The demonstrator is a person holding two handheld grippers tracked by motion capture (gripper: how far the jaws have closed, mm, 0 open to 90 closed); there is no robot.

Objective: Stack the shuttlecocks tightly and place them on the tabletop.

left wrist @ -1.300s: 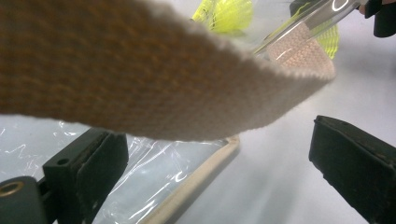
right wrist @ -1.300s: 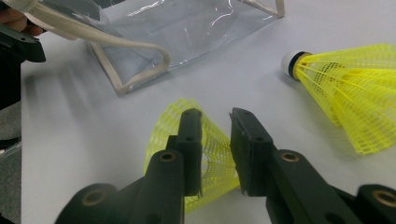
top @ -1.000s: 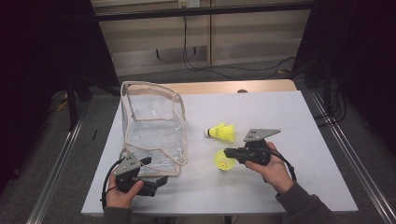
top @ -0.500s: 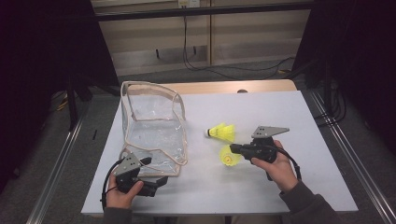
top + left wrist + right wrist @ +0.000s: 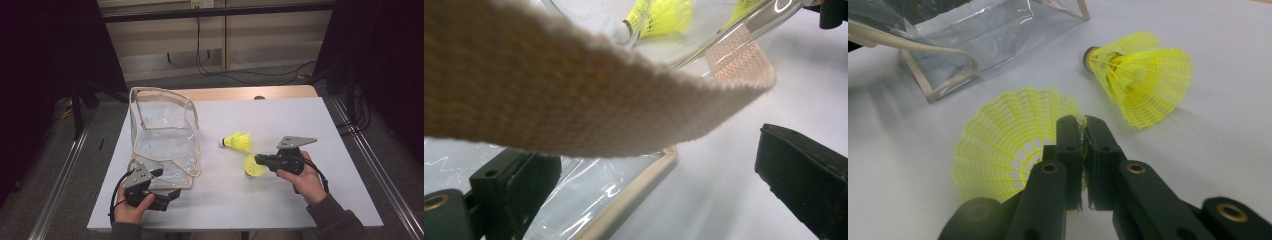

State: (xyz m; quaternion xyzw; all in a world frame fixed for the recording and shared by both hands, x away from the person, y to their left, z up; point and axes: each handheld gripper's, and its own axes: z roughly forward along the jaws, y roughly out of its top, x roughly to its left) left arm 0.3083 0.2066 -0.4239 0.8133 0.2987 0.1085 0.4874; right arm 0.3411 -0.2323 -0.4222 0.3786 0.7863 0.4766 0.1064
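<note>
A white table stands in a dark room, with a pale wall and some black cables behind it.

Near the right side of the table lies a yellow shuttlecock. The right gripper has it. In the right gripper view you can see the two black jaws pinched almost together on the rim of its net skirt. A thin bit of yellow mesh is squeezed between them. The person's right hand holds that gripper low over the table, pointing to the left.

Just behind it lies a second shuttlecock. It is on its side, and its dark tip points left toward the bag. The two shuttlecocks are near each other but do not touch.

To the left stands a clear plastic bag with a beige cloth edge. Its top is open.

At the bag's front corner is the left gripper, held in the left hand near the table's front edge. In the left gripper view its jaws stand wide apart. A beige strap of the bag hangs across, above the jaws. The clear side of the bag lies over the left jaw. The jaws do not squeeze anything.
</note>
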